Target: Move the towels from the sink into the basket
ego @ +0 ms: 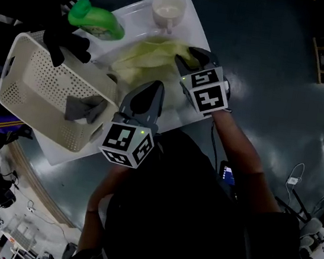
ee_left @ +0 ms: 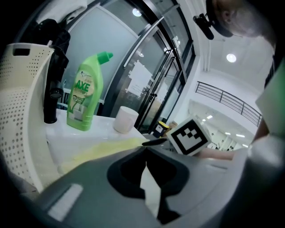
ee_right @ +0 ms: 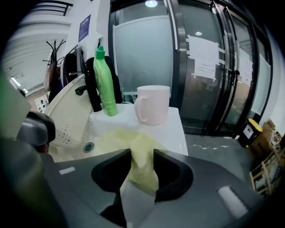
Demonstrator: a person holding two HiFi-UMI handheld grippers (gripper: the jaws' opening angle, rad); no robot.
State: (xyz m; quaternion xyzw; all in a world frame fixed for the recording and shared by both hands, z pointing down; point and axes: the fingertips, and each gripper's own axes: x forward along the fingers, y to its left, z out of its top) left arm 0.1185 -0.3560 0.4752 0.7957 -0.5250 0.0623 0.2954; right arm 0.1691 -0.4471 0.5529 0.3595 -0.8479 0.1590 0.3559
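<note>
A yellow towel (ego: 145, 58) lies crumpled in the white sink (ego: 191, 25). My right gripper (ego: 191, 57) is at the towel's right end, shut on a bunched fold of the yellow towel (ee_right: 142, 167) that fills the gap between its jaws. The white perforated basket (ego: 34, 60) stands left of the sink with a grey towel (ego: 84, 109) inside. My left gripper (ego: 154, 86) hovers between the basket and the sink, near the yellow towel's front edge, jaws shut and empty (ee_left: 146, 148).
A green cleaner bottle (ego: 96, 20) and a black dispenser (ego: 66, 43) stand at the sink's back left. A white mug (ego: 168, 10) sits on the far rim. The sink drain (ee_right: 88, 147) shows left of the towel. Dark floor surrounds the stand.
</note>
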